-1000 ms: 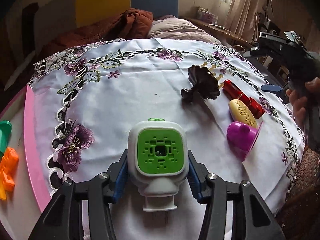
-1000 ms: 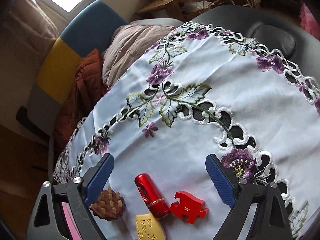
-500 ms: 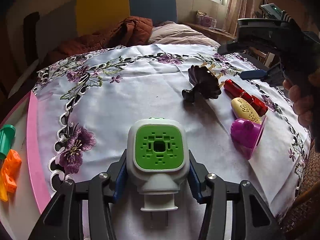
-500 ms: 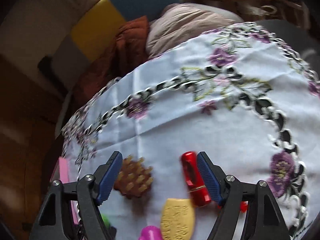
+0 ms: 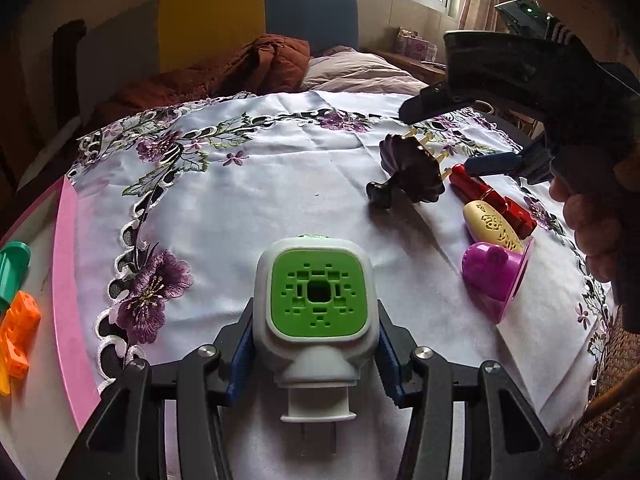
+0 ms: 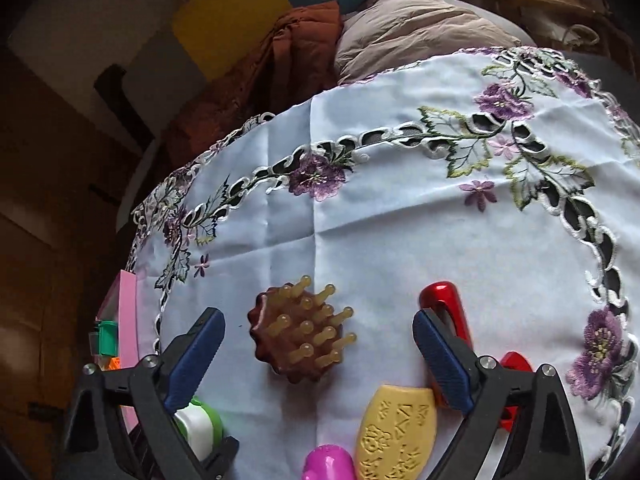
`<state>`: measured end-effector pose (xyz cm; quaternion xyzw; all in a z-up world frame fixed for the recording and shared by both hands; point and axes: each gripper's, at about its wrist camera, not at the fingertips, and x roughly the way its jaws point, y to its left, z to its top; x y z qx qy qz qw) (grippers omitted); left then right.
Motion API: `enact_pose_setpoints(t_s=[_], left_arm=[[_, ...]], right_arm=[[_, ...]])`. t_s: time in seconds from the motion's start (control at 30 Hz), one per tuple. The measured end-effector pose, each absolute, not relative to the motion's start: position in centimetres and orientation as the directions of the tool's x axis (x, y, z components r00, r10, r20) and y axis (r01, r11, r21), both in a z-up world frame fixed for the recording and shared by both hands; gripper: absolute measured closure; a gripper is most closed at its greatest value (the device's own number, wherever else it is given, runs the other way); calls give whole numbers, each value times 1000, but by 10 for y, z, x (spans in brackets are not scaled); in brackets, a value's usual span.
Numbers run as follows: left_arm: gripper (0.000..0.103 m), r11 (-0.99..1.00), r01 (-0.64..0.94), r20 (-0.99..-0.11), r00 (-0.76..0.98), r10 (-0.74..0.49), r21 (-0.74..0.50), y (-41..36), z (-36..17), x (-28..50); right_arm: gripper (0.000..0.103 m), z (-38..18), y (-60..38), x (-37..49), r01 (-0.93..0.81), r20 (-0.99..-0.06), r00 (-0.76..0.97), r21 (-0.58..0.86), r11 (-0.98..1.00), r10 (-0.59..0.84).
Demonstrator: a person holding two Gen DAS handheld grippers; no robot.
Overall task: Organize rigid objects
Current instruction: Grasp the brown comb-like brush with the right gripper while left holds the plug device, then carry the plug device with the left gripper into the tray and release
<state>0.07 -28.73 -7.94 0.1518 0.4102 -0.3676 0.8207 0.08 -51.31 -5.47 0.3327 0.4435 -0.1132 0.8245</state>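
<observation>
My left gripper [image 5: 316, 344] is shut on a white plug-in device with a green grille [image 5: 318, 292], held just above the embroidered cloth. To its right lie a dark brown massage brush [image 5: 412, 168], a red lipstick tube [image 5: 476, 188], a yellow carved piece [image 5: 494, 226] and a magenta cup on its side [image 5: 496, 276]. My right gripper [image 6: 318, 344] is open above the brush [image 6: 304, 336], its fingers either side of it. The lipstick [image 6: 444, 308], the yellow piece [image 6: 396, 428] and a red puzzle piece [image 6: 516, 364] lie close by. The right gripper also shows in the left wrist view [image 5: 452, 136].
A pink-rimmed tray [image 5: 66, 280] at the left table edge holds a green tube [image 5: 12, 272] and orange blocks [image 5: 16, 336]. A sofa with cushions and blankets [image 5: 280, 64] stands behind the table. The cloth [image 5: 260, 184] covers the round table.
My right gripper has swung left and down from over the lipstick and puzzle piece to over the massage brush. My left gripper has stayed shut on the device, nearly still.
</observation>
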Motion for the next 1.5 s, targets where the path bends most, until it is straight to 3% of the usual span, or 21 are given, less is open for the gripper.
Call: enact_pose_setpoints(t_s=[0.33, 0.37, 0.4, 0.83, 1.5], left_arm=[[51, 683, 728, -783, 391, -484, -59, -286, -79, 1], [51, 683, 728, -783, 391, -484, -59, -286, -79, 1], [51, 684, 727, -782, 392, -484, -59, -286, -79, 1], [51, 698, 715, -796, 404, -451, -33, -284, -74, -1], [51, 760, 645, -722, 489, -489, -78, -226, -1, -12]], right_arm=[[10, -67, -493, 28, 457, -845, 528, 368, 810, 86], [33, -70, -489, 32, 444, -856, 512, 338, 830, 74], [49, -74, -484, 35, 434, -874, 483, 280, 856, 41], [49, -81, -491, 34, 431, -878, 475, 295, 853, 63], [49, -78, -481, 36, 399, -889, 458, 188, 898, -18]])
